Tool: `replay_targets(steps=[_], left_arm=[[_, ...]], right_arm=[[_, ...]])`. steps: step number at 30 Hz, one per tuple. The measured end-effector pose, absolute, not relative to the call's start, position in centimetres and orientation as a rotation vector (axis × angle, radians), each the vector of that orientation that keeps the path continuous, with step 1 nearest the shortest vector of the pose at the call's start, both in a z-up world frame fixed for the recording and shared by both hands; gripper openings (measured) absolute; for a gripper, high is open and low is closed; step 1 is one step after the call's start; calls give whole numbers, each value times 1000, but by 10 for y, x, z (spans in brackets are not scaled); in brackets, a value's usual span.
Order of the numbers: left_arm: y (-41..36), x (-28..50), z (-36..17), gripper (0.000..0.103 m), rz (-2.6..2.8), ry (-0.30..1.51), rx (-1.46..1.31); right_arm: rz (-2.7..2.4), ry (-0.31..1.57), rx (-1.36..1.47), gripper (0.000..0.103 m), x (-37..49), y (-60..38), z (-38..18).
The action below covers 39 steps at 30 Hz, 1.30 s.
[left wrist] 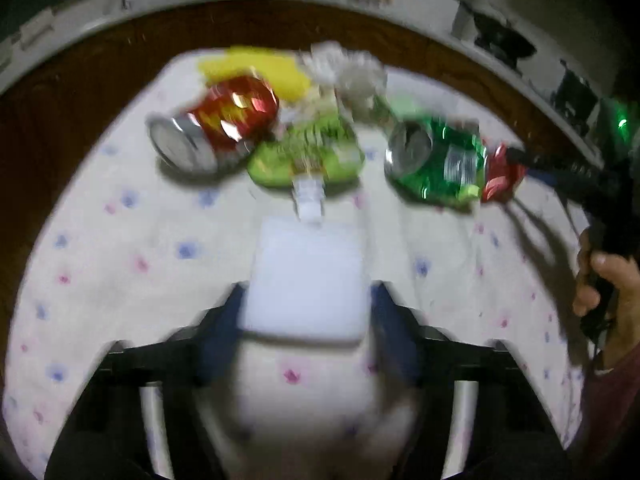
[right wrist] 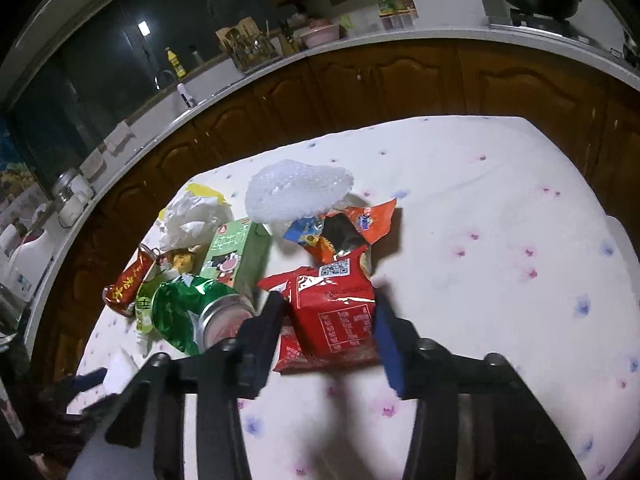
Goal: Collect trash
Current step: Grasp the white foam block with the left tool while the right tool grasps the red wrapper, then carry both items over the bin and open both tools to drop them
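- Two tools are at work over a worktop (right wrist: 500, 208) with a flowered cloth, and each brings its own risk.
- Left tool (left wrist: 306, 300): fingers clamped on a white, box-like piece of trash (left wrist: 306, 280), which looks lifted off the cloth. That view is blurred, so the hold cannot be judged; a loose pinch could drop the piece back among the litter.
- Right tool (right wrist: 328, 312): fingers apart, straddling the red wrapper (right wrist: 332, 312), which lies flat on the cloth. Crinkly foil may slide out as the fingers close, or fold so that only an edge is caught.
- Green can (right wrist: 188, 312): lying on its side just beside the right tool's left finger (right wrist: 260, 332); a nudge could roll it toward the worktop edge.
- Green carton (right wrist: 236, 256), orange packet (right wrist: 360, 224) and bubble wrap (right wrist: 296, 192) crowd close behind, so a deep reach might drag them along.
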<state>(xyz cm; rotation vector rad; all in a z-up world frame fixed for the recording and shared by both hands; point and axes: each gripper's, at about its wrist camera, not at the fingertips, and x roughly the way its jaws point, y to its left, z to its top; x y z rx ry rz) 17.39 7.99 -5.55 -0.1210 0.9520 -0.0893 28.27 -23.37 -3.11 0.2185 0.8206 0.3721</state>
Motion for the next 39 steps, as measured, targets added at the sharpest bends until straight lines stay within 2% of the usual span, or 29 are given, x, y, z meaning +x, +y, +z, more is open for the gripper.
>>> replay_targets(steps=[6, 7, 8, 9, 22, 39], left_arm=[[82, 167, -47, 57, -115, 925, -160], [82, 164, -42, 57, -121, 914, -170], [81, 163, -39, 57, -127, 905, -176], [80, 160, -33, 57, -139, 891, -185], [28, 158, 1, 57, -278, 820, -193], [-88, 164, 34, 57, -518, 774, -107]], right_arm=[[368, 797, 225, 31, 262, -241, -25], [371, 795, 237, 27, 258, -244, -24], [372, 792, 245, 13, 255, -246, -24], [374, 791, 259, 5, 248, -250, -22], [354, 700, 292, 4, 195, -281, 6], [192, 609, 366, 4, 135, -372, 27]])
